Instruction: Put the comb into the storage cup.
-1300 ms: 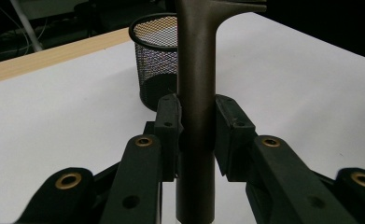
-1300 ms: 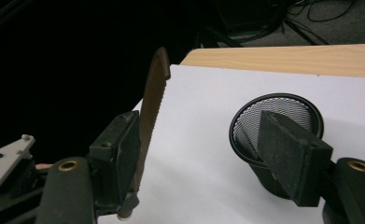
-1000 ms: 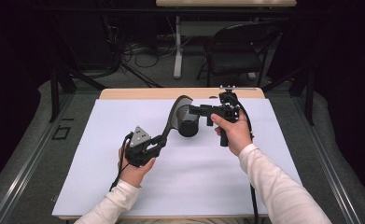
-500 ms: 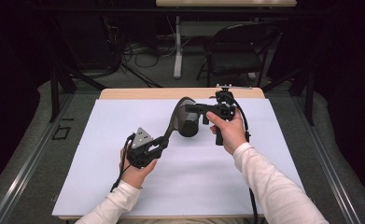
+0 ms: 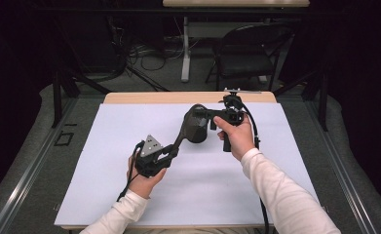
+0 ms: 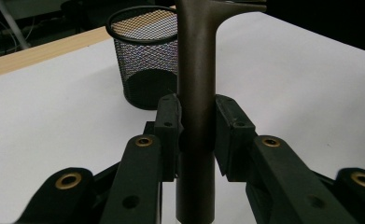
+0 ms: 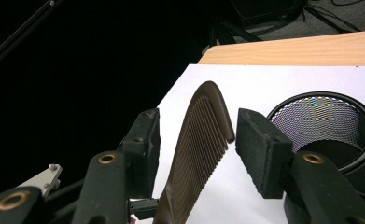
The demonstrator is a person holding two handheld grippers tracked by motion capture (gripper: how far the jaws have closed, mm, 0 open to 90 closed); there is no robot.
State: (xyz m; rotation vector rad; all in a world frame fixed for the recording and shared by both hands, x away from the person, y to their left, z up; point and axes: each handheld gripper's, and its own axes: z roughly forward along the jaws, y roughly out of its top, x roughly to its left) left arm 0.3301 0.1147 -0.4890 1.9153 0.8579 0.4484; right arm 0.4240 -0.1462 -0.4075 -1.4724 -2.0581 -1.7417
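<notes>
The comb runs lengthwise from the left gripper up toward the far edge of the desk, its handle end low and its toothed end high beside the cup. The left gripper is clenched on the handle: in the left gripper view both pads press the dark shaft squarely. The toothed end stands between the right gripper's jaws. In the right gripper view those jaws have just been closing, yet a gap shows on each side, so the pads do not yet bear on the comb. The mesh cup sits open-mouthed just beyond the right jaw, near the middle of the desk's far edge. Judgement: the right gripper is the nearer to the cup and must close across the comb's flat faces to take it over.
</notes>
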